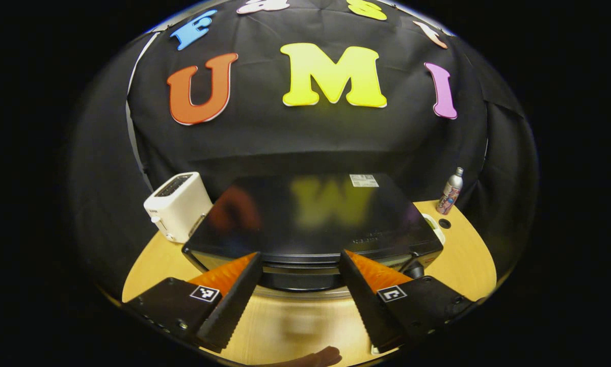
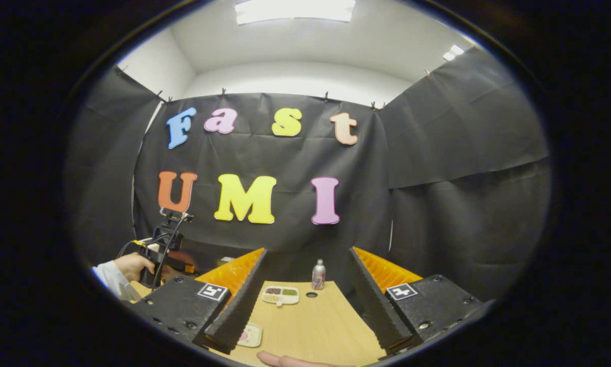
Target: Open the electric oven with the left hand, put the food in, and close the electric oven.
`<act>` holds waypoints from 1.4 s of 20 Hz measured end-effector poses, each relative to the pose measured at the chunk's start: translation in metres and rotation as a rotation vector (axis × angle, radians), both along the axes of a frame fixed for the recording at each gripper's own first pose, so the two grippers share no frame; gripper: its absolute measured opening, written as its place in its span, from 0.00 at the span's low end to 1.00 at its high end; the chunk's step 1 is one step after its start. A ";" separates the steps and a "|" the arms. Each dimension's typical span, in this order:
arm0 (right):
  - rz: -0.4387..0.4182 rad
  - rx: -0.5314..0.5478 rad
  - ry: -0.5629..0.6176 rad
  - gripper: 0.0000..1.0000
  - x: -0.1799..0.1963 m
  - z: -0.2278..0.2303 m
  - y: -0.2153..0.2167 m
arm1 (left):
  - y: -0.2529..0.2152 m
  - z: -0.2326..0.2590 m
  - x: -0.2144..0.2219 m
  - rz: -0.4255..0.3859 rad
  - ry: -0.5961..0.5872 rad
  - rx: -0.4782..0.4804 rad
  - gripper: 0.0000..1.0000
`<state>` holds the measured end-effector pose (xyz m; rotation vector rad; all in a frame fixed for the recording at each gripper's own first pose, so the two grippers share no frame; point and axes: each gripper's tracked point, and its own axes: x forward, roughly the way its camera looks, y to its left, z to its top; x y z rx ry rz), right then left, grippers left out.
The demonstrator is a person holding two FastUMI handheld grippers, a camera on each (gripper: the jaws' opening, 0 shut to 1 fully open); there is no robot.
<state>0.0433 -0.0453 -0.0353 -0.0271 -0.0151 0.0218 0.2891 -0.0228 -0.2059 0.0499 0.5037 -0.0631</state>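
Observation:
The black electric oven (image 1: 310, 219) stands on the wooden table (image 1: 468, 255) right in front of my left gripper (image 1: 300, 255). Its glossy top faces me and its door is closed. The left gripper is open, its fingers on either side of the dark handle (image 1: 299, 278) at the oven's front edge, not pressing on it. In the right gripper view, a white compartment tray of food (image 2: 281, 294) lies on the table ahead of my right gripper (image 2: 308, 252), which hangs open and empty above the table. At the left, a hand (image 2: 131, 265) holds the left gripper (image 2: 180, 264).
A white toaster (image 1: 175, 206) stands to the left of the oven. A small bottle (image 1: 450, 192) and a round hole (image 1: 444, 223) in the tabletop are at the back right. A small plate (image 2: 249, 334) lies near the right gripper's left finger.

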 end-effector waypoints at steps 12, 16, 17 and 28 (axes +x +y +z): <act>-0.050 0.055 0.017 0.98 -0.025 0.005 -0.028 | 0.003 -0.006 -0.026 -0.018 0.041 0.008 0.96; -0.058 0.046 -0.013 0.96 -0.049 0.017 -0.026 | 0.005 -0.021 -0.070 -0.026 0.059 -0.007 0.96; -0.056 0.044 -0.020 0.96 -0.055 0.021 -0.025 | 0.005 -0.027 -0.080 -0.030 0.067 -0.011 0.96; -0.030 -0.008 -0.083 0.96 -0.102 0.054 0.003 | 0.003 -0.101 -0.148 -0.029 0.186 -0.062 0.95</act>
